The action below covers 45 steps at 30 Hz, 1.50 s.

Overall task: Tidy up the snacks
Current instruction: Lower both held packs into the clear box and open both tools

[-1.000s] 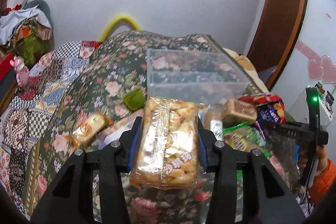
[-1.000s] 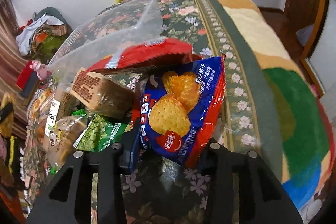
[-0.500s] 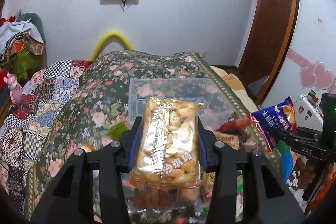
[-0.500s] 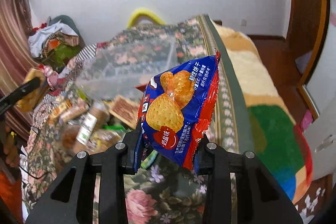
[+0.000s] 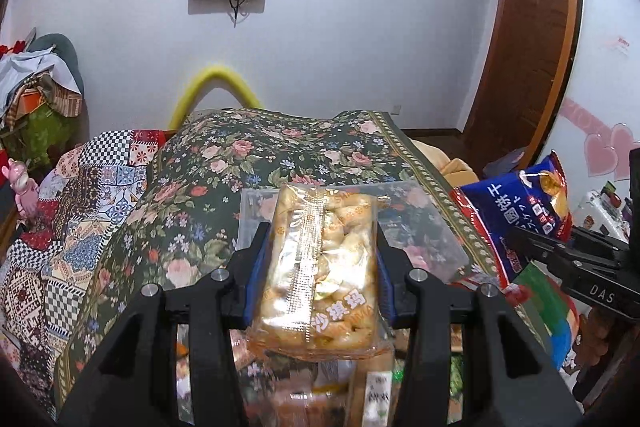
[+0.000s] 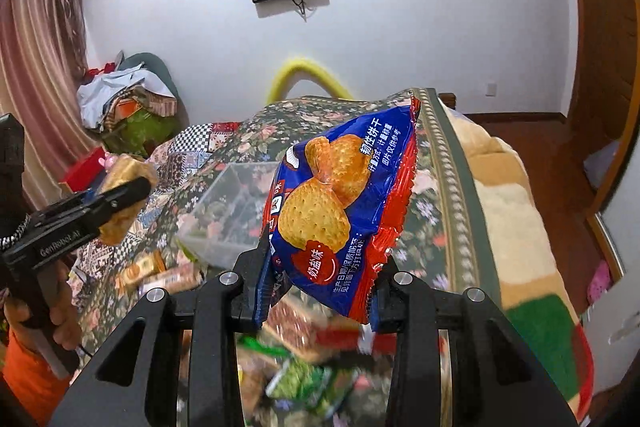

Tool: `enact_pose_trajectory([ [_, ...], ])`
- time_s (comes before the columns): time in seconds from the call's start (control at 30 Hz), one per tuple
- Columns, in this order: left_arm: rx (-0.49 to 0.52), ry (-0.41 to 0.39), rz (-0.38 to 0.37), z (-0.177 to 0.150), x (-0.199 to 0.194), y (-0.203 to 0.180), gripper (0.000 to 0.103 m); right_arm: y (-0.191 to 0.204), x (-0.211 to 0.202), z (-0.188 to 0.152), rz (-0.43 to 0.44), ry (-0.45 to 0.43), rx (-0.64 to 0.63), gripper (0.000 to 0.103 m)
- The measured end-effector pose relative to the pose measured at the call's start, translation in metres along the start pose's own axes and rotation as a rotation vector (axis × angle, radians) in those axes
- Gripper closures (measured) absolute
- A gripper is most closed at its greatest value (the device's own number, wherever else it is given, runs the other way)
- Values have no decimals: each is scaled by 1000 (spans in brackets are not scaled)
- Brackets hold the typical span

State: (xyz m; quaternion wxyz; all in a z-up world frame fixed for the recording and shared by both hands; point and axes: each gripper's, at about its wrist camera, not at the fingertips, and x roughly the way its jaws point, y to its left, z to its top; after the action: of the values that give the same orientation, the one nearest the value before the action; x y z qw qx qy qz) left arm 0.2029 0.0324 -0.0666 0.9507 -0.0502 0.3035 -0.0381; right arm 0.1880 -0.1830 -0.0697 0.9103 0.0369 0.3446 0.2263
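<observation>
My left gripper (image 5: 320,267) is shut on a clear pack of golden pastry (image 5: 320,267) and holds it in the air, in front of a clear plastic bin (image 5: 424,227) on the floral bedspread. My right gripper (image 6: 320,267) is shut on a blue and red biscuit bag (image 6: 340,211), also lifted. The bin shows in the right wrist view (image 6: 228,211) too, to the left behind the bag. The left gripper with its pastry pack (image 6: 124,195) is at the left of that view. The biscuit bag (image 5: 520,211) is at the right of the left wrist view.
A pile of loose snack packs (image 6: 296,367) lies on the bedspread (image 5: 224,163) below both grippers. More packs (image 6: 160,273) lie left of the bin. A clothes heap (image 6: 120,99) sits at the far left. A yellow hoop (image 5: 212,87) stands behind the bed.
Both grippers have risen from the snack pile with their packs. The bin now sits lower and farther in both views.
</observation>
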Motion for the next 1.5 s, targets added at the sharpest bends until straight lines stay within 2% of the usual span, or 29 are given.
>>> enact_pose_trajectory([
  [0.17,-9,42,0,8,30,7,58,4,28,10,5,25,-5,70],
  [0.4,-5,132,3,11,80,12,58,4,72,11,-24,124,-19,70],
  [0.63,3,215,15,4,120,16,58,2,95,8,-31,200,-34,70],
  [0.83,3,271,10,-3,141,16,58,5,108,8,-32,230,-55,69],
  [1.03,33,235,11,-2,129,10,55,8,107,9,-62,201,-88,62],
  [1.13,30,215,6,1,117,11,54,10,97,11,-67,179,-85,50],
  [1.33,36,152,6,9,76,16,52,19,69,19,-83,107,-122,37],
  [1.5,28,109,5,10,36,32,43,19,42,22,-85,56,-116,30],
])
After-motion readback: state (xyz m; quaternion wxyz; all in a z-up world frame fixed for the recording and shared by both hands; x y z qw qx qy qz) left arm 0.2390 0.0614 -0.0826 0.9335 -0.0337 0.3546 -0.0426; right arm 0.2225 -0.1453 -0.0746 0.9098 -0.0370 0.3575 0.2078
